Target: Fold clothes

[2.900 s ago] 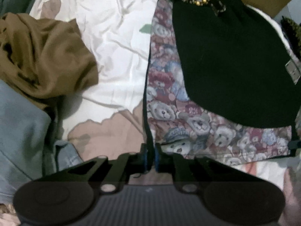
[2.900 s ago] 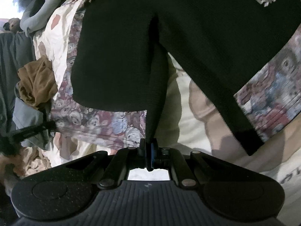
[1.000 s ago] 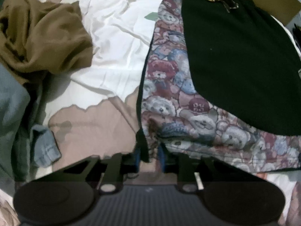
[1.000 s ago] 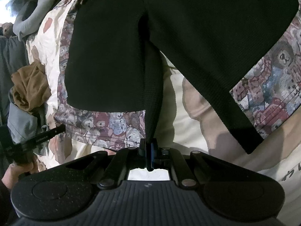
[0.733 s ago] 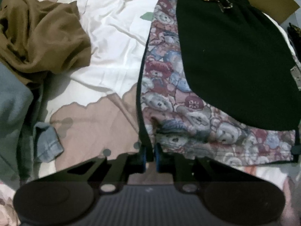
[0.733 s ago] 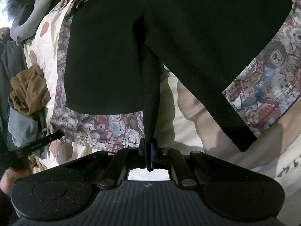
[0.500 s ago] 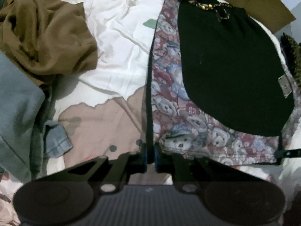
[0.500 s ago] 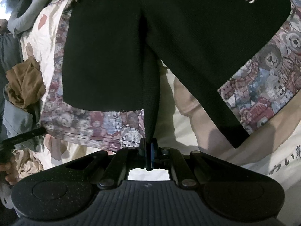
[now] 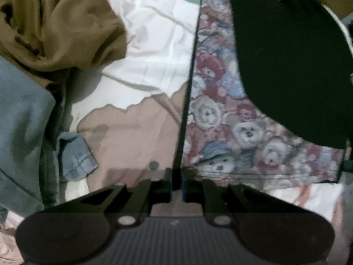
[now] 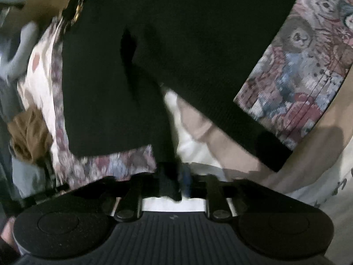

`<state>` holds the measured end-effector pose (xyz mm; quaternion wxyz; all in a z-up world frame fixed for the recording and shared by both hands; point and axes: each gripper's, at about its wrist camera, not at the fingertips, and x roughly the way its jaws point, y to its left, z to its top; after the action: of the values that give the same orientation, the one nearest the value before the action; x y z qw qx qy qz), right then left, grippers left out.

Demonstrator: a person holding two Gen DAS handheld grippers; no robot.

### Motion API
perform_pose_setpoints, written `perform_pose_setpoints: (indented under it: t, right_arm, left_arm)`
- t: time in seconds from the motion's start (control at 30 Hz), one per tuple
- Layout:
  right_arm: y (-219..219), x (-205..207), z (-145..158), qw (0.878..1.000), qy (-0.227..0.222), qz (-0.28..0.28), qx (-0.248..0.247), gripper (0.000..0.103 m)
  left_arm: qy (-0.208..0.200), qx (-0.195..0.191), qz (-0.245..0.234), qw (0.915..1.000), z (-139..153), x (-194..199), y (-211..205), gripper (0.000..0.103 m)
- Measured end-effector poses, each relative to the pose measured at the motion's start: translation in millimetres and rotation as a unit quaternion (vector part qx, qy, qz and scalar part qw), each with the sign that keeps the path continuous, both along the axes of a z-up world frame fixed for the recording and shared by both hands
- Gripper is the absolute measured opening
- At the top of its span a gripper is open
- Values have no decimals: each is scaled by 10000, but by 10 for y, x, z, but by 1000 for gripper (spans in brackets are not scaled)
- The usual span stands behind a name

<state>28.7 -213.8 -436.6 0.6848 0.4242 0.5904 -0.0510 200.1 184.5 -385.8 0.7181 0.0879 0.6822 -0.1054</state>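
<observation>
A black garment (image 9: pixel 286 66) with a teddy-bear print band (image 9: pixel 220 114) lies spread on the bed. Its thin dark edge (image 9: pixel 187 88) runs taut and straight down into my left gripper (image 9: pixel 176 185). The pads still pinch that edge, though the jaws are starting to open. In the right wrist view, a black fold of the garment (image 10: pixel 158 132) hangs down between the jaws of my right gripper (image 10: pixel 176 176). Those jaws are opening, and a gap shows beside the blue pad. A bear-print panel (image 10: pixel 304 66) lies at the upper right.
A crumpled brown garment (image 9: pixel 55 22), a grey-blue garment (image 9: pixel 22 121) and a denim cuff (image 9: pixel 77 156) lie left of the spread garment. Between them is the white and pink bed sheet (image 9: pixel 143 44). A grey plush toy (image 10: pixel 19 50) sits at the far left.
The right jaws, clamped on the black fold before, have parted, and the right gripper has dropped closer to the garment. The left gripper shifted a little, and the dark edge now runs straight.
</observation>
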Motion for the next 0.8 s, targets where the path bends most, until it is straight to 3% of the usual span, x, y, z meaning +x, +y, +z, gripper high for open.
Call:
perform_pose_setpoints:
  t: [0.07,0.13,0.2,0.3,0.47,0.6,0.63,0.67,0.7,0.73,0.8]
  right_arm:
    - [2,12,-14,10000,-9,-12,20,32]
    - [19,24,-24,10000,-36,27,43,32]
    - [44,26,-52,10000,-12,64,49,33]
    - [91,30,-104,9999,39,88,68,33]
    - [122,-23,-164,9999,-33,118,97,35]
    - [173,-17,-205,9993,-130,213,264,34]
    - [178,-22,-218,9992,-128,197,325,32]
    - [183,-26,-231,9990,-118,182,382,18]
    - [188,-29,-239,9989,-74,175,428,5]
    - [196,-33,-238,9987,-53,193,475,5]
    - [228,-34,-195,9985,-83,296,447,4]
  left_arm:
    - [-96,-44,37,9999,20,-9,37,14]
    - [-200,-131,74,9997,53,-21,81,29]
    - [-315,-243,119,9991,95,-29,135,34]
    - [-390,-499,193,9978,141,-25,217,34]
    - [-388,-580,183,9974,79,-54,183,36]
    - [-327,-536,339,9975,-55,-68,150,49]
    - [-298,-518,397,9974,-86,-69,151,48]
    - [-312,-530,449,9971,-94,-71,153,45]
    - [-341,-550,501,9966,-94,-74,157,31]
    - [-341,-541,538,9965,-84,-70,163,13]
    - [-325,-493,559,9967,-54,-59,175,10]
